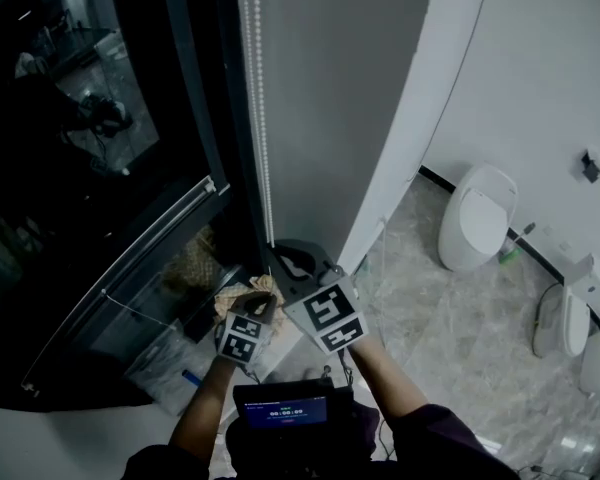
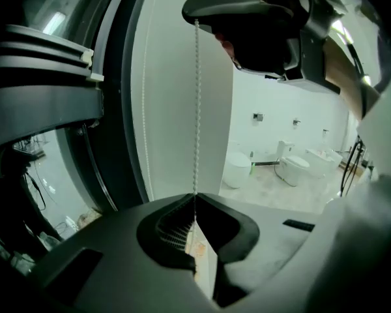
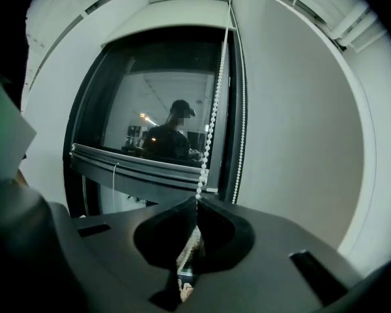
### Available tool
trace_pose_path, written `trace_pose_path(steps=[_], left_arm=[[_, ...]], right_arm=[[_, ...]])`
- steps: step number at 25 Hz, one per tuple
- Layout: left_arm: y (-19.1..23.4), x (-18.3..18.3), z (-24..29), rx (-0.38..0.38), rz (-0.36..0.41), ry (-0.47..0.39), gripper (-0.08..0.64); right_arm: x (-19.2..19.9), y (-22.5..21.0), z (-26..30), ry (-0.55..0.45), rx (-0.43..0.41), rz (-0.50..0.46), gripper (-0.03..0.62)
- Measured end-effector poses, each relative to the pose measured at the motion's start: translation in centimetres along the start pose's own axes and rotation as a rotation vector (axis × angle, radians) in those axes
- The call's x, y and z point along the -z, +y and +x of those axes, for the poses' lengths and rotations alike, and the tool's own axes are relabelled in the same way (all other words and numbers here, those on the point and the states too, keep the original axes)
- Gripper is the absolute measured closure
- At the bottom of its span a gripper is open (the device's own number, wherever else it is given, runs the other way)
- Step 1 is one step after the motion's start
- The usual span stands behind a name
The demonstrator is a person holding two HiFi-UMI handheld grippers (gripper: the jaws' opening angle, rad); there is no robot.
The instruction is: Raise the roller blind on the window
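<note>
Our right gripper (image 3: 197, 199) has its jaws closed tight on the white bead chain (image 3: 212, 122), higher up than our left gripper (image 2: 195, 207), which is likewise clamped on it. We see the roller blind (image 3: 173, 15) as a pale band atop the dark window (image 3: 117, 96). Print on the small screen (image 1: 285, 408) is too small to read.

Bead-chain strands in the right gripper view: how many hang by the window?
2. One white bead-chain strand runs down into the shut right tongs; the second white strand hangs free just to its right, along the dark window frame. No others show.
</note>
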State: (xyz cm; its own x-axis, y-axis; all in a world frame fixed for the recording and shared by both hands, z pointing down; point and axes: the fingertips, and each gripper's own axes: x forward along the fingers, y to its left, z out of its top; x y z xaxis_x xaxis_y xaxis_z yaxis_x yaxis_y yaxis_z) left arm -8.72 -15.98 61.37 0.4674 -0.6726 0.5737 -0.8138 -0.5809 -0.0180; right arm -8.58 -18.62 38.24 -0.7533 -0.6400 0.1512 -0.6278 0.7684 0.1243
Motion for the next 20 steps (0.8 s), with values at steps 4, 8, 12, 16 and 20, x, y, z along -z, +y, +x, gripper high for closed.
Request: trace_pose_path(steps=[4, 8, 12, 16, 20], left_arm=[[0.7, -1.2, -2.1, 0.037, -0.097, -0.066, 0.549], [2.1, -6.4, -5.4, 0.025, -0.130, -0.232, 0.548], [2.2, -13.7, -9.5, 0.050, -0.092, -0.401, 0.546], [1.4, -18.9, -12.0, 0.053, 0.003, -0.476, 0.517], [1.2, -20.9, -12.2, 0.012, 0.067, -0.479, 0.517]], right_arm=[[2.0, -1.3, 0.8, 0.038, 0.025, -0.009, 0.581], [5.9, -1.0, 1.9, 0.107, 0.013, 0.003, 0.581], [11.2, 0.6, 3.2, 0.211, -0.022, 0.013, 0.581], [15.9, 2.3, 3.6, 0.312, -0.056, 0.040, 0.581], [20.2, 4.6, 3.3, 0.371, -0.103, 0.075, 0.581]])
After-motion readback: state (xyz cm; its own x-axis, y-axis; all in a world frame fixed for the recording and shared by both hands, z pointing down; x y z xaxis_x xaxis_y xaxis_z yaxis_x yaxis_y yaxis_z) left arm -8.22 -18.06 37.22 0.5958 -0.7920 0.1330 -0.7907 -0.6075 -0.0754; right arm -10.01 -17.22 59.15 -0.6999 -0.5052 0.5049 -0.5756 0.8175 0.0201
